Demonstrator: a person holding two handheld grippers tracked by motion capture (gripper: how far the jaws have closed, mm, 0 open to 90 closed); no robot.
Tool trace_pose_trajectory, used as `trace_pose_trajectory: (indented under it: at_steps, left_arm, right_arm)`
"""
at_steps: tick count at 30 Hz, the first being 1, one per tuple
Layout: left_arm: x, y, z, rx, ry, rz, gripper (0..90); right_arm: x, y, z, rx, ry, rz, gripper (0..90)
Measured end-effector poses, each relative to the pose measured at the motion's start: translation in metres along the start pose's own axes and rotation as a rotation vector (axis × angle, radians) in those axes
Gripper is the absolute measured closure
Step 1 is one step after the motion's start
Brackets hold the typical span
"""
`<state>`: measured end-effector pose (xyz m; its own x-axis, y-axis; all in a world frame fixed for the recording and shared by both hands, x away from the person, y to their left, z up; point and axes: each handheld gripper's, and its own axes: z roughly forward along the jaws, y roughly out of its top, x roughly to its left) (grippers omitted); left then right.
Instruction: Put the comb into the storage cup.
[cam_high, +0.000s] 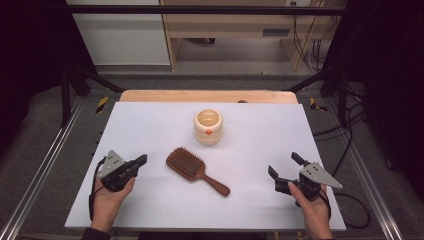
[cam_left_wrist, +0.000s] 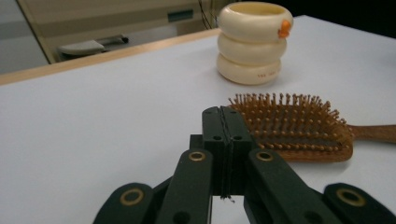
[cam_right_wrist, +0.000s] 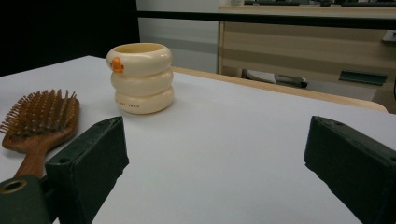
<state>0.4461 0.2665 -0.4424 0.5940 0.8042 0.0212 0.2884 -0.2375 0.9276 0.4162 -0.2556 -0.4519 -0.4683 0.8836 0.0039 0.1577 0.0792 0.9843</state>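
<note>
Wooden hairbrush (cam_high: 196, 170) lies bristles-up at frame centre, below the cream ringed cup (cam_high: 208, 126). Left gripper (cam_high: 140, 161) has its jaws together, right gripper (cam_high: 282, 167) apart. The round handle would probably roll or slip when pinched.

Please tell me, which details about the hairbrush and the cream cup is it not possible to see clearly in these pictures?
- Small print low on the cream cup: too small and blurred in both gripper views.
- Hairbrush handle end: cut off by the right edge of the left gripper view; the shut left hand-held gripper covers part of the head.
- Cup's inside bottom: hidden by its own rim in the high view.
- Orange mark on the cup: too small to identify.
</note>
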Motion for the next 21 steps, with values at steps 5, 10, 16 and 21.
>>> trace_pose_trajectory:
  at_steps: [5,10,16,21]
  left_arm:
    - [-0.005,0.01,0.016,0.039,-0.012,0.008,90.0]
    - [-0.004,0.02,0.043,0.112,-0.025,0.023,90.0]
    - [0.009,0.027,0.075,0.179,-0.015,0.006,90.0]
    - [0.019,0.019,0.096,0.251,-0.004,0.01,90.0]
  right_arm:
    - [0.003,0.0,0.001,0.002,0.011,-0.006,6.2]
    - [0.004,0.001,0.002,0.005,0.023,-0.017,6.0]
    - [0.006,0.002,0.001,-0.002,0.025,-0.021,5.6]
    - [0.012,0.003,0.0,0.004,0.037,-0.021,5.2]
